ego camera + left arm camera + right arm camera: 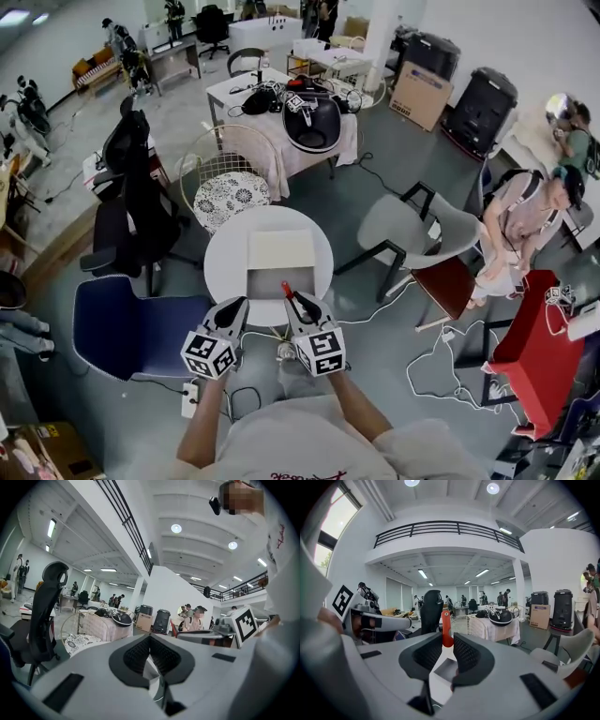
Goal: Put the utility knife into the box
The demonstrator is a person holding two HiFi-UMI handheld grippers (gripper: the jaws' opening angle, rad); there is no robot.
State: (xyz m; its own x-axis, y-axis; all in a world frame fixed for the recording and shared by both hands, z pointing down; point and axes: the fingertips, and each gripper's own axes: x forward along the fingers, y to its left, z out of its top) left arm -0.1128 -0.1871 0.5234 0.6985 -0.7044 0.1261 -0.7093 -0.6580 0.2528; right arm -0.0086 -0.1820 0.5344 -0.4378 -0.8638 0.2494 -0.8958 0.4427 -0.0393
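You have one round white table (223, 255) in front of you, smooth and bare round its rim, and everything here is placed from it. On it stands one open rectangular cardboard box (279, 246), at the table's middle, with a pale cream flap on the far side and a flat grey inside on the near side.

There is one slim orange-red utility knife (446, 625). It is a narrow plastic-looking stick, standing upright over the near half of the table, and it is not yet in the box.

You hold two grippers, each a white shell with black ribbed pads and a cube of black-and-white square markers at its back. Your right gripper (447, 641) is over the table's near edge. Its pads (466, 654) are pressed onto the lower end of the utility knife, set only as far apart as the handle is thick, and the rest of the knife rises past the tips.

Your left gripper (150, 638) is over the table's near-left edge. Its pads (136, 654) meet at the tips and nothing is between them.
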